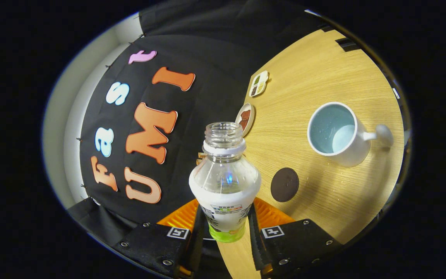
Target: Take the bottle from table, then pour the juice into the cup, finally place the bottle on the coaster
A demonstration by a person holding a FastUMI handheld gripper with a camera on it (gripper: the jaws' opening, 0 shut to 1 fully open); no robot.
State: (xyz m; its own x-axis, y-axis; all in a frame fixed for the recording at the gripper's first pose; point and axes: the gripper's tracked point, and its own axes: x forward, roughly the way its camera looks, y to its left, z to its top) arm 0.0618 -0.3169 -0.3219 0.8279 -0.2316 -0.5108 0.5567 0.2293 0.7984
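Note:
My gripper (pixel 225 224) is shut on a clear plastic bottle (pixel 225 174) with a white label and no cap; both fingers press on its lower body. The whole view is rolled, so the wooden table (pixel 323 77) stands steeply to the right of the bottle. A white cup (pixel 337 133) with a pale blue inside and a handle sits on the table, beyond and right of the bottle's mouth. A dark round coaster (pixel 284 184) lies on the table just right of the bottle, nearer than the cup. I cannot make out liquid in the bottle's clear upper part.
Two small dishes stand near the table's far edge by the black cloth wall: a round one (pixel 245 118) with something brown, and a divided one (pixel 258 83) farther off. Bare wood lies around the cup and coaster.

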